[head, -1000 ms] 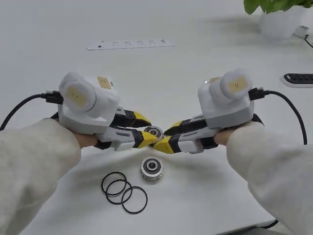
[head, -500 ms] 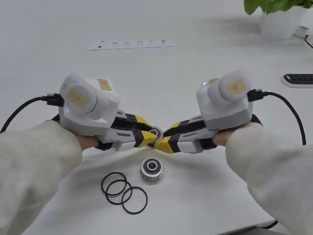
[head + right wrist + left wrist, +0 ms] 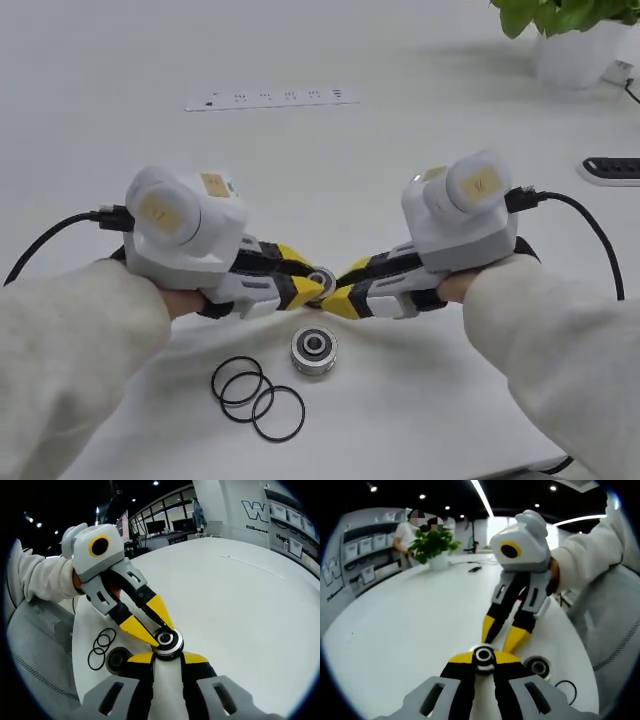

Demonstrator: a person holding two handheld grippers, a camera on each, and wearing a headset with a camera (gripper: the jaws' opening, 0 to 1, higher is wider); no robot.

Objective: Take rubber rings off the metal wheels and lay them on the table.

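Left gripper (image 3: 308,289) jaws narrowed since 1 s ago, now clamped on the wheel (image 3: 322,280), held above the bench (image 3: 400,150). Right gripper (image 3: 339,298) pinches it opposite. Three rings (image 3: 255,395) lie near front edge.

Big white table (image 3: 400,140) with a white power strip (image 3: 272,98) and a black one (image 3: 610,170) on it, potted plant (image 3: 570,45) at the far right. Dark ceiling, strip lights (image 3: 482,497), shelves of boxes (image 3: 365,546) along one wall, monitors (image 3: 160,528) further back.
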